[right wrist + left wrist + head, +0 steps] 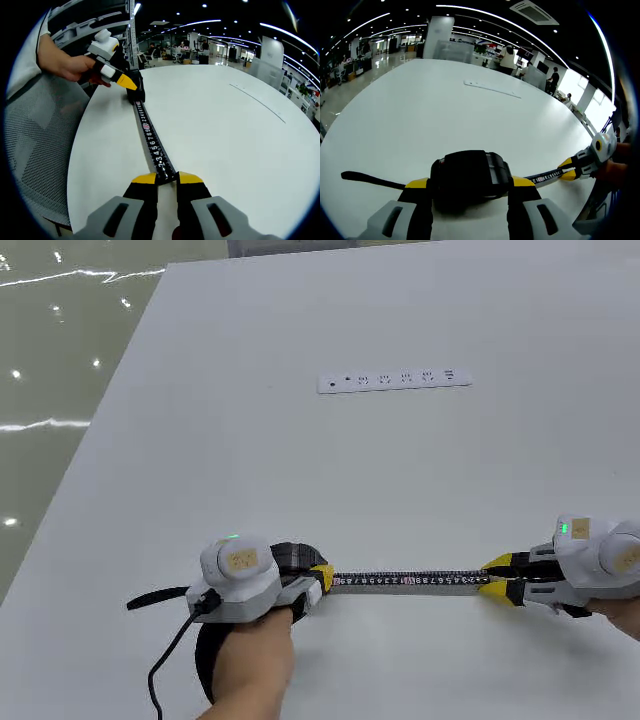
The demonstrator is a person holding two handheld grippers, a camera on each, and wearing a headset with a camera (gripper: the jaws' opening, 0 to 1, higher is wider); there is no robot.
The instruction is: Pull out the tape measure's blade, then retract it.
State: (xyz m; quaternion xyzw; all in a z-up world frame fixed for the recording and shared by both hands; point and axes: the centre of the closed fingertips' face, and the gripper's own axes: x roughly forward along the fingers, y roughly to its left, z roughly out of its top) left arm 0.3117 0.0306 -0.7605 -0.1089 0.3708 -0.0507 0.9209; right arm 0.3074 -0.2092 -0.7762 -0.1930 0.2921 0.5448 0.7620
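From where I stand I count one tape measure, one blade out of it, one power strip, and two grippers, all on one white table. In the head view the tape measure's black case sits low, at about seven o'clock, with the blade running flat along the table toward three o'clock. The power strip lies well apart, up at twelve o'clock from the blade. The left gripper has its jaws spread fairly wide and clamped on either side of the case. One black strap trails from the case toward nine o'clock, and one cable hangs from the gripper toward six. The right gripper has its jaws drawn almost together, pinching the far end of the blade. Printed numbers run away from it toward the case at eleven o'clock in its own view. The blade's very tip is tucked between the yellow jaw ends, so I cannot quite tell how it is caught there.
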